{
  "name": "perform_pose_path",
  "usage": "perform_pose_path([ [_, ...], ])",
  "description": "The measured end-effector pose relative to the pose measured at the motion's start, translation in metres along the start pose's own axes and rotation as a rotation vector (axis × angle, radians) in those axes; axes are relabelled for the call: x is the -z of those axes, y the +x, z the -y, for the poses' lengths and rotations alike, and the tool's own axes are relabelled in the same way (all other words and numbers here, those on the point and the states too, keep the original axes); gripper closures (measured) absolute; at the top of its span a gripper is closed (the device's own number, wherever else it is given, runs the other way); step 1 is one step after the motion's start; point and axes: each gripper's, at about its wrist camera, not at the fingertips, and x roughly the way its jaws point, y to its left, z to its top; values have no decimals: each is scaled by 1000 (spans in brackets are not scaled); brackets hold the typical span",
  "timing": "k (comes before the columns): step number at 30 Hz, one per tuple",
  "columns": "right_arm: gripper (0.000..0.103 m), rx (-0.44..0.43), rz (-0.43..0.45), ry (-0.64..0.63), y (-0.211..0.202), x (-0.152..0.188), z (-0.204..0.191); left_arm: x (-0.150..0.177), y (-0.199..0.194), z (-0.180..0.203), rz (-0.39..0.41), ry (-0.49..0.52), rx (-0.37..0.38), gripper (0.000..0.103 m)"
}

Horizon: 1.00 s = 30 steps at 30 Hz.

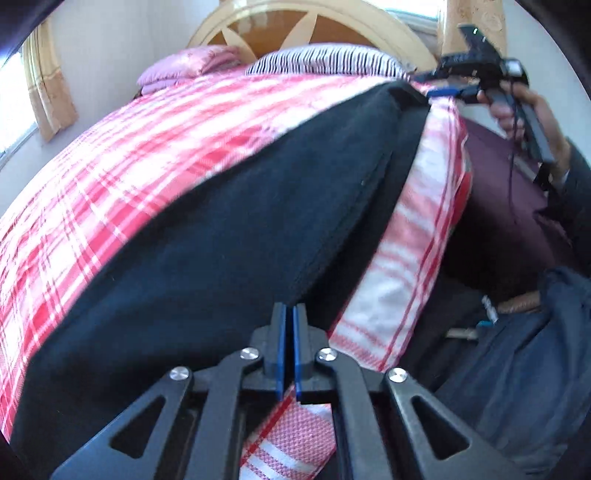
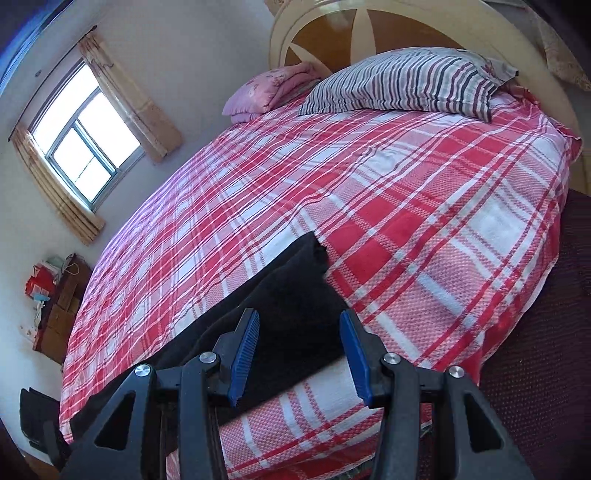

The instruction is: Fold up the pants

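Observation:
Black pants lie stretched along the near edge of a bed with a red and white plaid sheet. My left gripper has its blue pads nearly together at the pants' near end; I cannot tell whether cloth is pinched. My right gripper is open just above the other end of the pants, its blue fingers spread either side of the cloth. The right gripper also shows in the left wrist view, at the pants' far end, held in a hand.
A striped pillow and a folded pink blanket lie by the round headboard. A window with curtains is on the left wall. A dark maroon mattress side drops off at the right.

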Motion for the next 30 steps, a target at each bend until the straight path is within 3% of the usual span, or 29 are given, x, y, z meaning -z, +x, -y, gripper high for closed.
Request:
perform_pose_path([
  [7,55,-3,3,15,-4,-13,9,-6,12,-10,3,-46,24,99],
  [15,55,-43,-80,-38,6,-6,6,-6,14,-13,7,-66,27,99],
  [16,57,-42,-93,-55,10,-4,3,-6,13,-14,7,-67,28,99],
  [18,74,-3,-95,-87,15,-1,0,-7,13,-15,9,-70,29,99],
  [19,92,17,-91,-100,17,-1,0,-7,13,-15,10,-73,29,99],
  [20,99,22,-86,-110,17,0,0,-7,13,-16,13,-76,29,99],
  [30,101,42,26,-125,-24,-16,6,-5,-12,-19,90,-99,21,99],
])
